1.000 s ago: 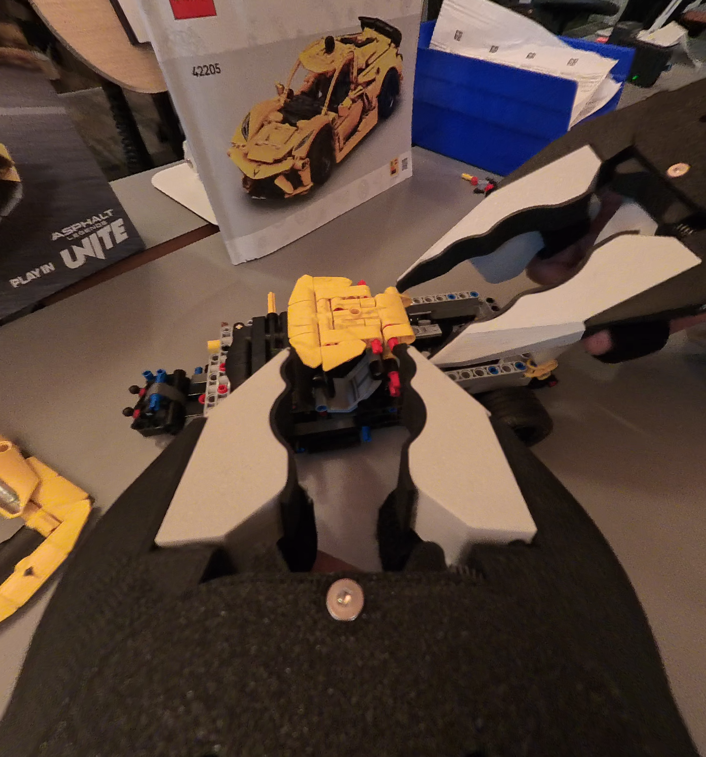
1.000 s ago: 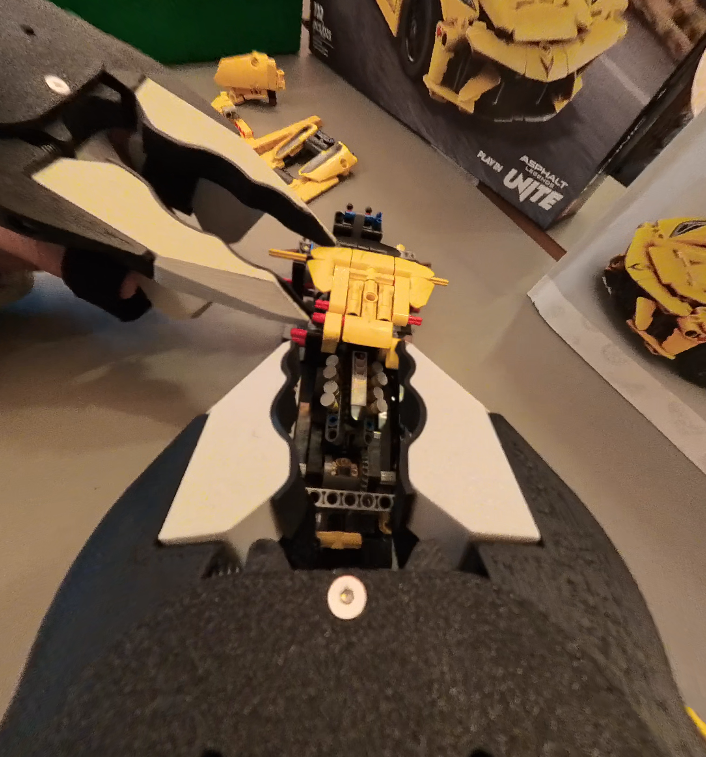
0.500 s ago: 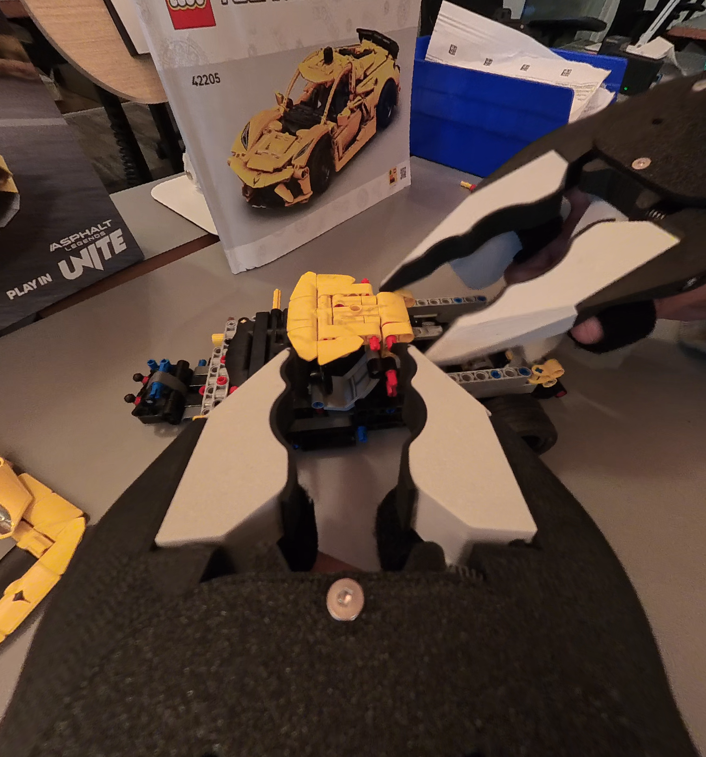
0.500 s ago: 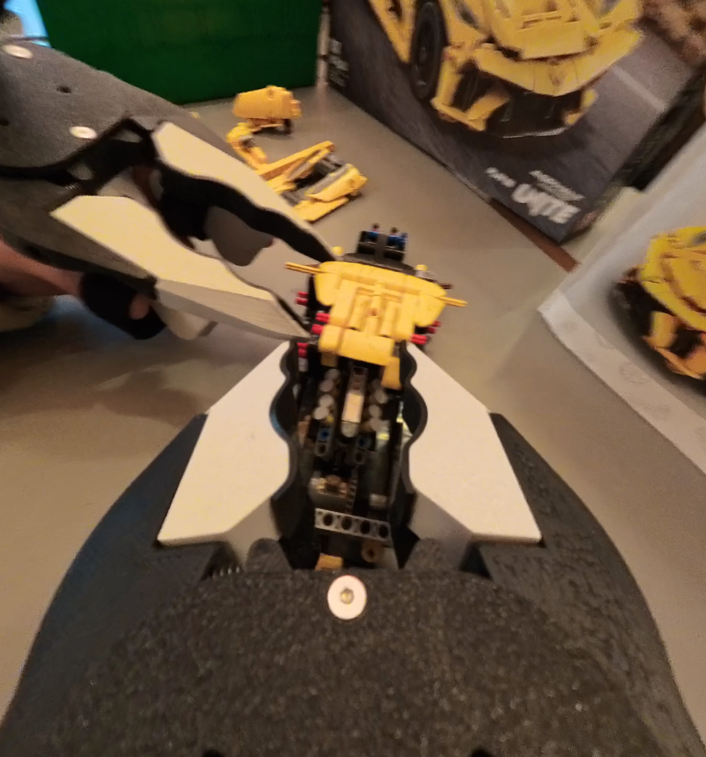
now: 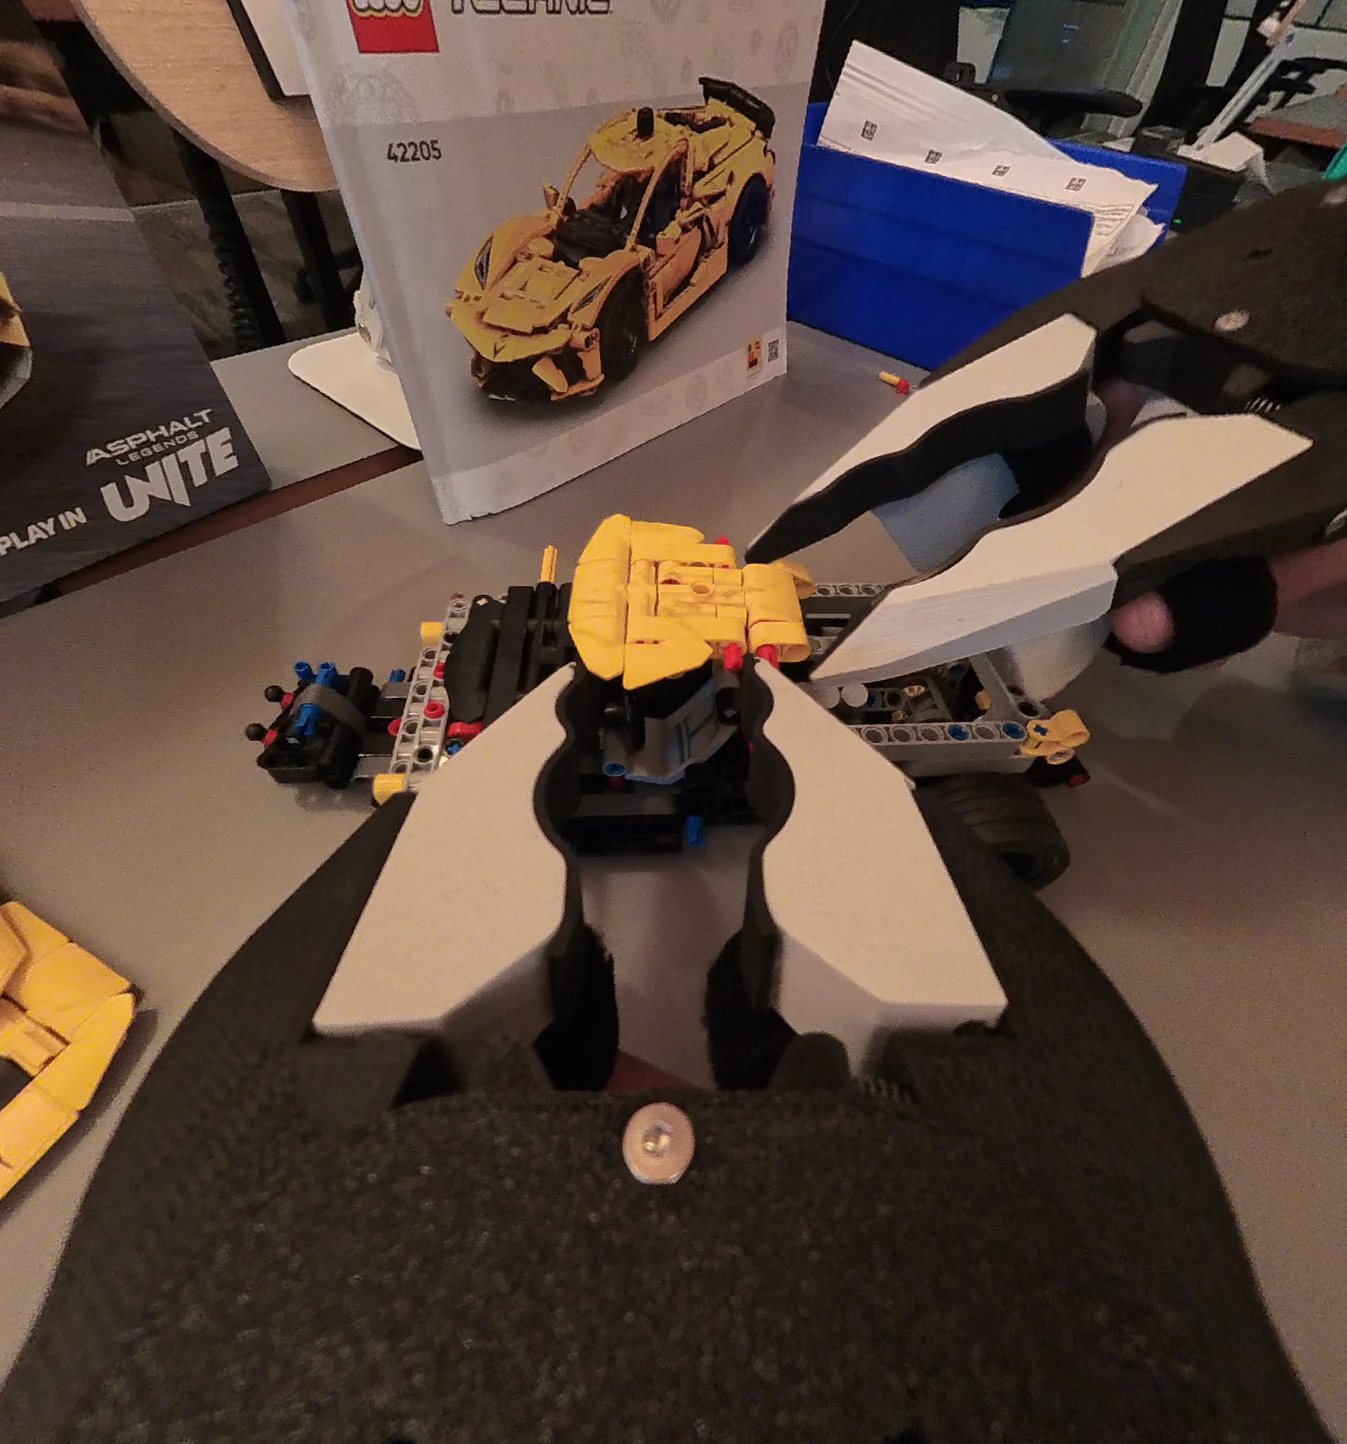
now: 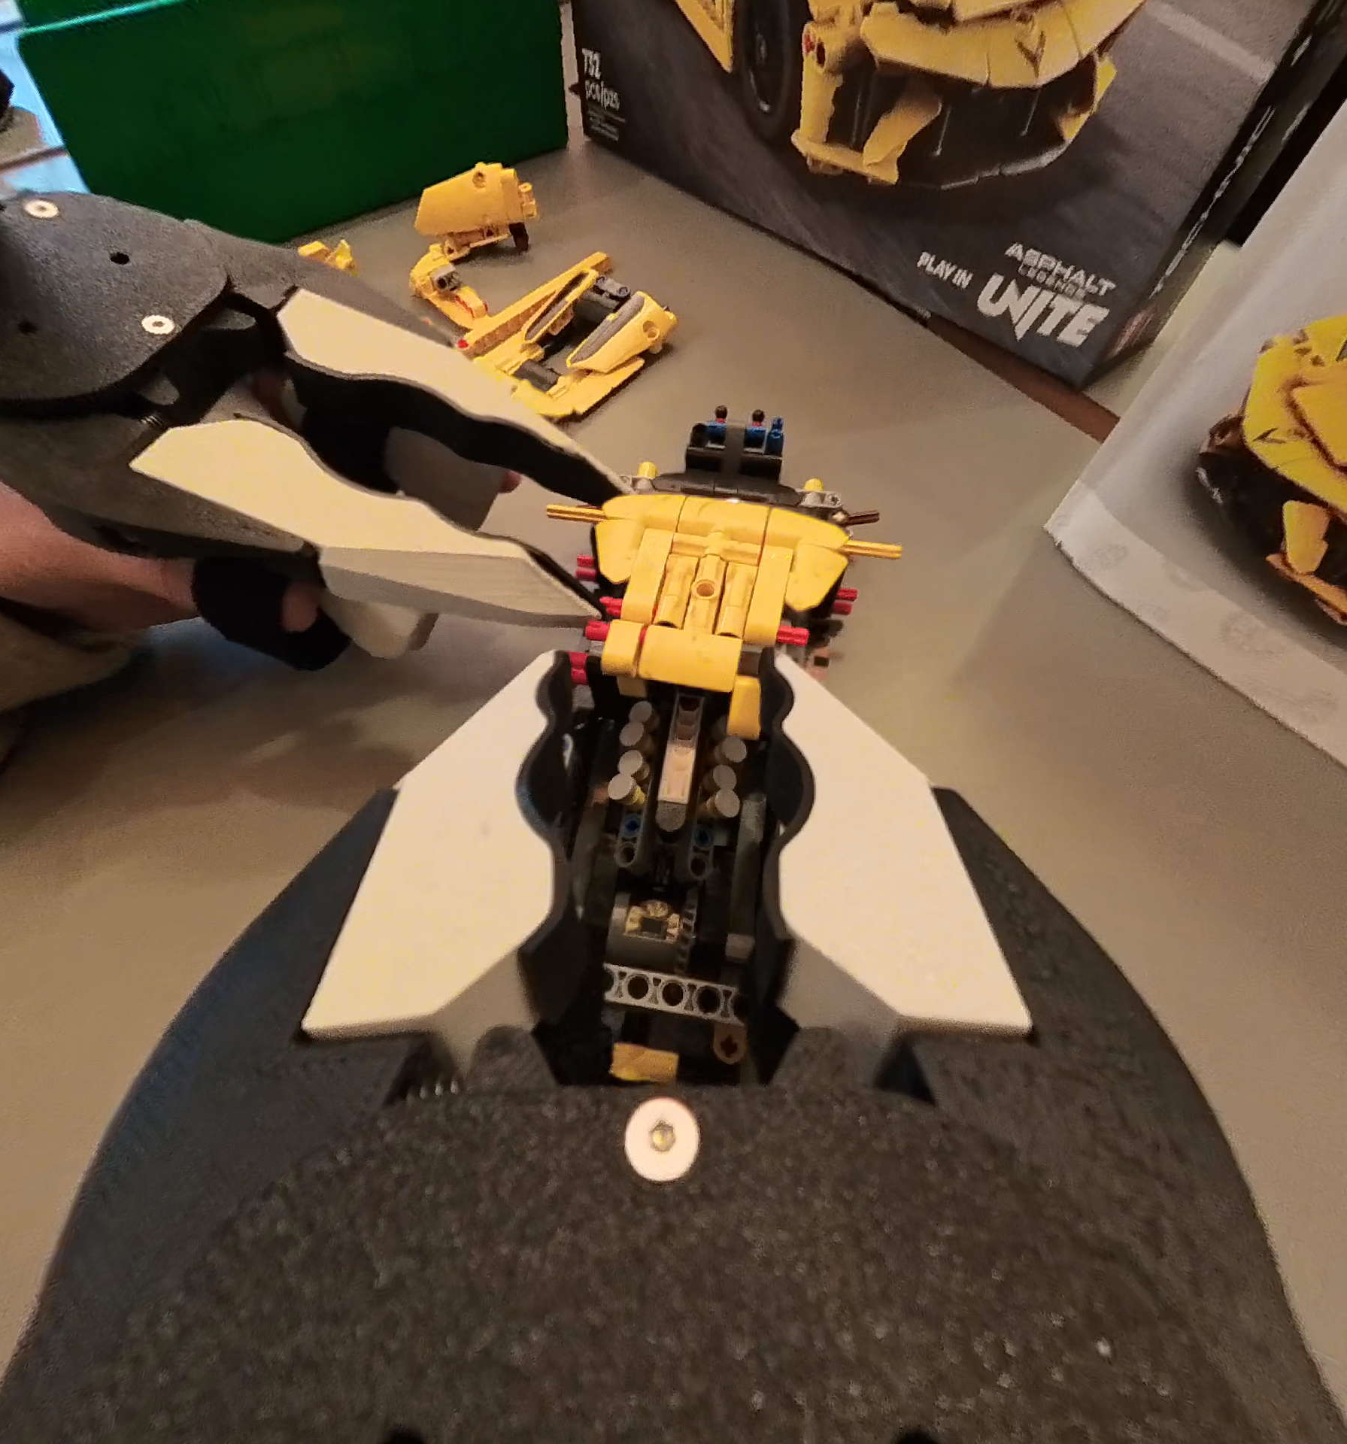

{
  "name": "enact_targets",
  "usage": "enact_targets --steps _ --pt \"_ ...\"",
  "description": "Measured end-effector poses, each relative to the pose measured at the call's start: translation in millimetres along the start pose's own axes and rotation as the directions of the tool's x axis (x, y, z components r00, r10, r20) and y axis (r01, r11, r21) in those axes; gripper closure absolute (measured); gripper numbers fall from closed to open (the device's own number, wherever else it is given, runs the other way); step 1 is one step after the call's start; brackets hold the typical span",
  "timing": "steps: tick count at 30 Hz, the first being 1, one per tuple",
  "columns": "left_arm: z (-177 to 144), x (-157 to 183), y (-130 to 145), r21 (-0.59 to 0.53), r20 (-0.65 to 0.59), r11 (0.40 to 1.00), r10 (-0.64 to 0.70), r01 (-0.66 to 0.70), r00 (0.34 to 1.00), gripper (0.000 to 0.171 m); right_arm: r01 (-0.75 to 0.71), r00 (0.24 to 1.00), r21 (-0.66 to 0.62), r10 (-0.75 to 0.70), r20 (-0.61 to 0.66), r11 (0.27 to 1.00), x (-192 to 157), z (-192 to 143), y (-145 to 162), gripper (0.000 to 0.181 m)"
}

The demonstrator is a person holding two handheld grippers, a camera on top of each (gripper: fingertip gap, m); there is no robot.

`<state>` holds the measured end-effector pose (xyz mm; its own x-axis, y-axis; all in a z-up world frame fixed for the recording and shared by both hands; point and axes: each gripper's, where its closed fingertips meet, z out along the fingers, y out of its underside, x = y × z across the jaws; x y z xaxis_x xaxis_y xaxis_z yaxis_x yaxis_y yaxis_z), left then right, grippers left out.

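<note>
Nearest in the left wrist view, we record our left hand-held gripper (image 5: 664, 672), its fingers set astride the middle of a brick-built car chassis (image 5: 498, 703) and closed against its dark sides below the yellow body panel (image 5: 678, 602). The chassis lies crosswise on the grey counter (image 5: 146, 781), one black tyre (image 5: 998, 828) at its right end.

In the right wrist view, we record our right hand-held gripper (image 6: 666, 664) closed along the rear length of the same chassis (image 6: 678, 820), the engine block lying between its fingers and the yellow panel (image 6: 717, 578) just ahead of its tips. From the left wrist view, that gripper (image 5: 787, 609) comes in from the right, one tip touching the panel's edge.

Beside, on the counter: loose yellow bodywork pieces (image 6: 568, 328), and another cluster (image 5: 14, 1016) at the left.

Farther: an instruction booklet (image 5: 576, 234) standing upright, a dark product box (image 6: 967, 156), a blue bin (image 5: 928, 258) holding papers, and a green bin (image 6: 287, 101).
</note>
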<state>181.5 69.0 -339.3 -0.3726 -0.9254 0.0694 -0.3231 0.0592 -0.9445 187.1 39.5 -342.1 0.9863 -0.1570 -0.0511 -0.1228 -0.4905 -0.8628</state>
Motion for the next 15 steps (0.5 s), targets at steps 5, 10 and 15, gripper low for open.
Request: enact_targets --steps 5,10,15 --pt "-0.4 13.8 1.6 -0.026 -0.073 1.0 0.005 -0.007 0.997 0.133 -0.101 0.987 -0.033 0.104 0.118 0.994 -8.5 -13.6 5.4 0.141" --pt "1.5 23.9 2.0 -0.037 -0.116 0.999 -0.022 0.018 0.993 0.133 -0.379 0.888 0.009 0.361 0.283 0.925 16.6 -25.7 -3.7 0.157" --pt "5.8 26.2 -1.0 -0.015 -0.148 0.995 -0.103 0.102 0.984 0.133 -0.704 0.552 -0.182 0.69 0.468 0.687 21.9 -18.7 5.2 0.153"
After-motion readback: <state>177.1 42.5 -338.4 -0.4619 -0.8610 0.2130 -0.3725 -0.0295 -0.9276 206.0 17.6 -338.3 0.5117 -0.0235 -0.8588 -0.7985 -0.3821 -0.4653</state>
